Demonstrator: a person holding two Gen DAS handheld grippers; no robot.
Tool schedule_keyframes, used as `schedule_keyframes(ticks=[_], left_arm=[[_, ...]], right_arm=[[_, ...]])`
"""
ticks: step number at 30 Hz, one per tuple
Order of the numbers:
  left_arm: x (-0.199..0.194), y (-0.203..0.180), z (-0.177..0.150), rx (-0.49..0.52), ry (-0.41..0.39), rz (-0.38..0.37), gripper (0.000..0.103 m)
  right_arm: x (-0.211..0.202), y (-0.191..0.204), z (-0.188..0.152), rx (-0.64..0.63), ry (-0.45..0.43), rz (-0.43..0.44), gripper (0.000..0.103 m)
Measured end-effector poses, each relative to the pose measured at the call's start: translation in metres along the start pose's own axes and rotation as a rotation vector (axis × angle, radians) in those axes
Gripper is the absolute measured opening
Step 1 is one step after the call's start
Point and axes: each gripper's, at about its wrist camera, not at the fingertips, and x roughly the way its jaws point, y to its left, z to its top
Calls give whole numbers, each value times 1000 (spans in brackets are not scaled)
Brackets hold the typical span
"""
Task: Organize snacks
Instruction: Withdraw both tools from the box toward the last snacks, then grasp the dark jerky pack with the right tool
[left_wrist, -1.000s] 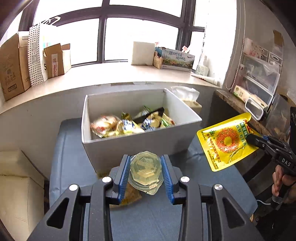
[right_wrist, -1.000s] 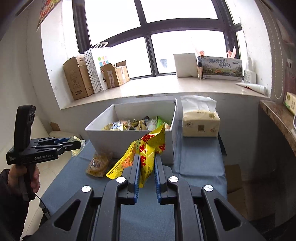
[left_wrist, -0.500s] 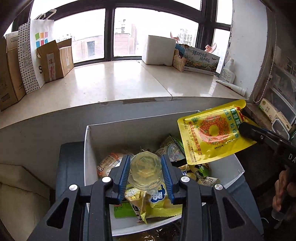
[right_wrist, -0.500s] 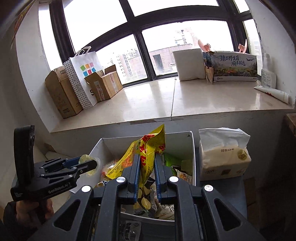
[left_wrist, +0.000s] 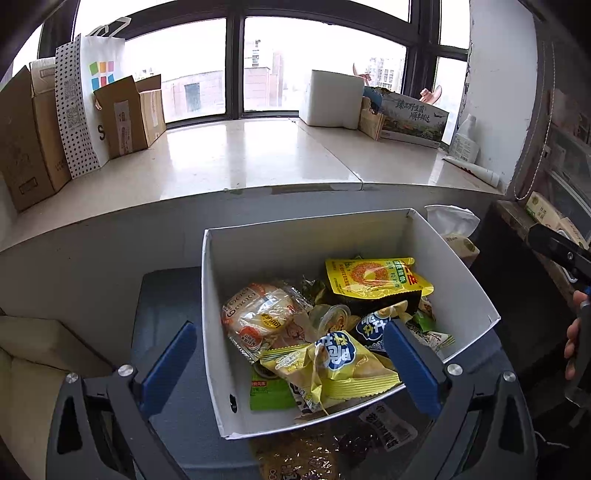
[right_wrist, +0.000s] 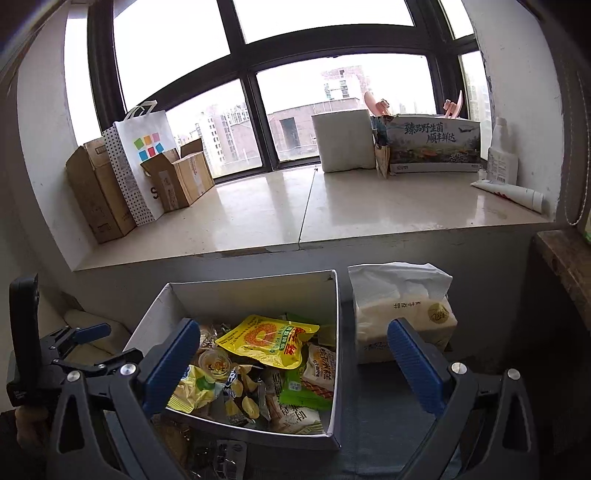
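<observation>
A white box (left_wrist: 295, 251) (right_wrist: 255, 295) holds several snack packs. A yellow pouch with a ring print (left_wrist: 373, 277) (right_wrist: 269, 339) lies on top at the back. A clear jelly cup (left_wrist: 332, 317) (right_wrist: 214, 363) lies among the packs. My left gripper (left_wrist: 288, 363) is open and empty above the box's near edge; it also shows at the left of the right wrist view (right_wrist: 92, 341). My right gripper (right_wrist: 291, 362) is open and empty above the box's right wall; its tip shows in the left wrist view (left_wrist: 561, 253).
A tissue pack (right_wrist: 402, 314) stands right of the box on the blue cloth (left_wrist: 166, 295). Two more snack packs (left_wrist: 295, 454) lie in front of the box. The windowsill (right_wrist: 332, 214) behind carries cardboard boxes (right_wrist: 177, 177), a paper bag and cartons. A shelf (right_wrist: 565, 266) is at right.
Both grippers have opened over the box. The jelly cup has dropped from the left gripper and the yellow pouch from the right; both now lie in the box.
</observation>
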Motion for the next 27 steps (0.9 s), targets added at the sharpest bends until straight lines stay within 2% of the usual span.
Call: schedule_keyframes(ticks=[6, 9, 13, 20, 23, 27], left_arm=[[-46, -10, -36, 25, -50, -37, 103], [-72, -17, -65, 54, -68, -44, 103], [-96, -21, -102, 43, -56, -76, 103], [-113, -21, -156, -3, -21, -94, 103], [-111, -20, -167, -2, -10, -67, 103], [-108, -12, -172, -37, -3, -87, 103]], right_arm=[[-46, 25, -32, -94, -45, 66, 103], [-60, 32, -61, -107, -21, 140, 103], [-64, 35, -105, -103, 23, 138, 103], [-25, 50, -170, -119, 186, 150, 103], [-2, 61, -182, -117, 227, 155, 103], [31, 80, -185, -141, 265, 144, 103]])
